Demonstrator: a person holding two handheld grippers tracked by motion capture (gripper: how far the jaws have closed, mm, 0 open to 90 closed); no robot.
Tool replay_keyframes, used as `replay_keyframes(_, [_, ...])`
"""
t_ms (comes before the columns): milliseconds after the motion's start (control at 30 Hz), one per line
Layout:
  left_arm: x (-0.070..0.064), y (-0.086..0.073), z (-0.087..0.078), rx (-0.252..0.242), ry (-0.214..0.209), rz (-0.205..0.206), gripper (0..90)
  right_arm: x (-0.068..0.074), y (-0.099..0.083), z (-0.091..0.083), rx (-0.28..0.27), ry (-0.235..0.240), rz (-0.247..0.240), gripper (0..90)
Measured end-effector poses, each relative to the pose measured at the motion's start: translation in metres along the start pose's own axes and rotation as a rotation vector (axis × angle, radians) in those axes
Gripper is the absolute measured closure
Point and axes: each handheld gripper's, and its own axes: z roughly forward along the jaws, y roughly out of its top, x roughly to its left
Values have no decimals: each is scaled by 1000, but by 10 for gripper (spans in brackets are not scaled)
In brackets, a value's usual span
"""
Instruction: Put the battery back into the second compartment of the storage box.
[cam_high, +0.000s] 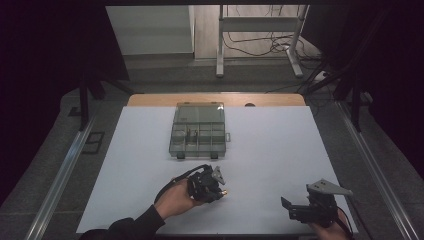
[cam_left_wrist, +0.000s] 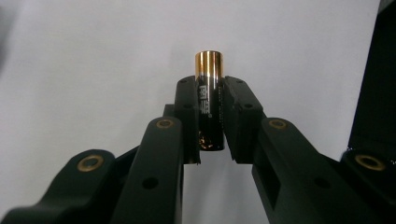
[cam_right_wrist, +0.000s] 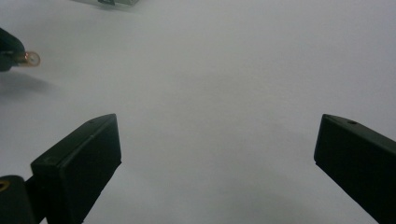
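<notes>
My left gripper (cam_left_wrist: 210, 116) is shut on a black battery (cam_left_wrist: 209, 100) with a gold end that sticks out past the fingertips. In the high view the left gripper (cam_high: 220, 192) sits at the front middle of the white table, and the battery (cam_high: 224, 192) shows as a small gold tip. My right gripper (cam_high: 286, 209) rests at the front right, jaws wide apart. Between the right gripper (cam_right_wrist: 217, 144) jaws lies only bare table. The battery's gold end (cam_right_wrist: 31, 58) shows far off at the left of the right gripper view.
A clear plastic compartment box (cam_high: 198, 131) with its lid up stands at the back middle of the white table (cam_high: 280, 150); small dark parts lie in its middle cells. Beyond the table are a wooden edge, desk legs and cables on the floor.
</notes>
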Motion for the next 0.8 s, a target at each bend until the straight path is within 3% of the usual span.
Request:
replay_keyframes(400, [19,5,-24,-39,58,-38,774,0,0,0,-1,-3,1,9])
replay_keyframes(800, [42,11,-37,-32,70,-85,774,0,0,0,-2,-2,2,9])
